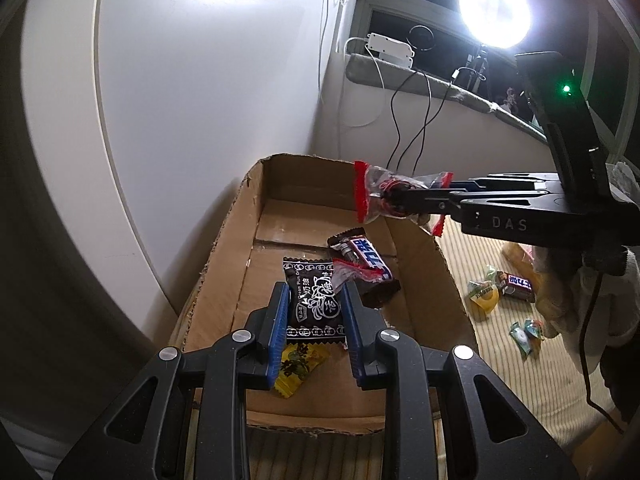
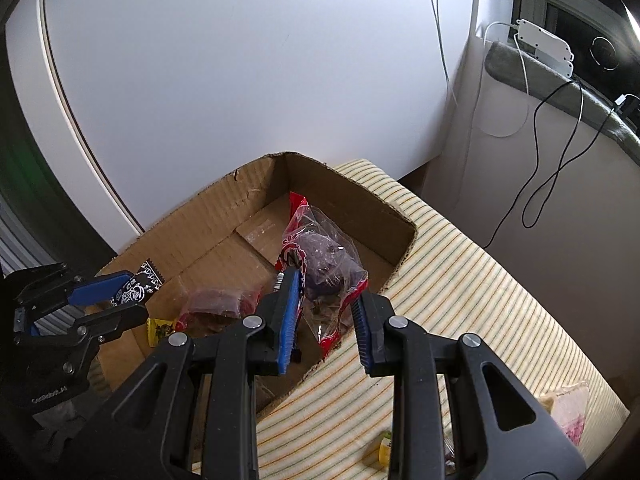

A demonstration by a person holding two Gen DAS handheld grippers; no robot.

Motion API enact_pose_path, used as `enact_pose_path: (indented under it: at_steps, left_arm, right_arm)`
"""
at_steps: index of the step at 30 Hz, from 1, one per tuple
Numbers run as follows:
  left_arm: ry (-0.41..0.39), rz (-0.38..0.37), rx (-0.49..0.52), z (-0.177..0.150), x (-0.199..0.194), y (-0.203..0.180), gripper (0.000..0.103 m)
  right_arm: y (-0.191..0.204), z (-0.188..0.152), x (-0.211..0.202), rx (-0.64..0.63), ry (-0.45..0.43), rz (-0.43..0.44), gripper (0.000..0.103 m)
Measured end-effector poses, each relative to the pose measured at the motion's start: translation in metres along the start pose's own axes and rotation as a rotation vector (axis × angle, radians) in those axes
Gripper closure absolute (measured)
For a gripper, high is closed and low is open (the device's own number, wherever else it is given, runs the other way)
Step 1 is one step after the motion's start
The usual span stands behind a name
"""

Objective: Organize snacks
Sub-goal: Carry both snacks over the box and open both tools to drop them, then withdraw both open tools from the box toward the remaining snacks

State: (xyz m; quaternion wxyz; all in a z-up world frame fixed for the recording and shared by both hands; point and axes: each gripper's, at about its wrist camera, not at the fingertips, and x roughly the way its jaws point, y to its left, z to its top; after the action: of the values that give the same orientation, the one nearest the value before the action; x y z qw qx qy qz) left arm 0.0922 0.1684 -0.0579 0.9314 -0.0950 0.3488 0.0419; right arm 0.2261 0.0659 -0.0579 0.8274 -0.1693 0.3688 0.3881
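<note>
Jaws of both grippers clamping snack packets (over cardboard box (image 1: 224, 248))

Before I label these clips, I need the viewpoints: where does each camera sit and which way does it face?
Left wrist: on the left hand-held gripper, facing down into the open brown cardboard box; it grips a black plum-candy packet.
Right wrist: on the right hand-held gripper, over the box's right wall, gripping a clear red-edged snack bag.
Shared: box, both grippers, both snacks.
</note>
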Motion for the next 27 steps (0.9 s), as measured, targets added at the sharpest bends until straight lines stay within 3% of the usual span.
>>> enact_pose_path:
  at_steps: [2,4,7,18,27]
  left_arm:
    - [-0.001,0.002,-0.001,0.001,0.0,0.001,0.076]
    - [-0.001,0.006,-0.005,0.001,-0.001,0.001,0.061]
    - [-0.009,0.01,-0.004,0.001,-0.003,0.0,0.052]
    - [-0.02,-0.006,0.006,0.002,-0.009,-0.011,0.052]
    - [-0.036,-0.051,0.034,0.001,-0.019,-0.031,0.052]
  right_arm:
    - [0.0,0.001,-0.001,-0.004,-0.005,-0.006,0.072]
    - [0.0,0.001,-0.002,-0.006,-0.009,-0.014,0.054]
    - [0.0,0.002,-0.008,-0.006,-0.03,-0.019,0.034]
    - [-0.011,-0.008,-0.029,0.009,-0.039,-0.028,0.033]
    - [-0.032,-0.033,-0.071,0.065,-0.062,-0.036,0.033]
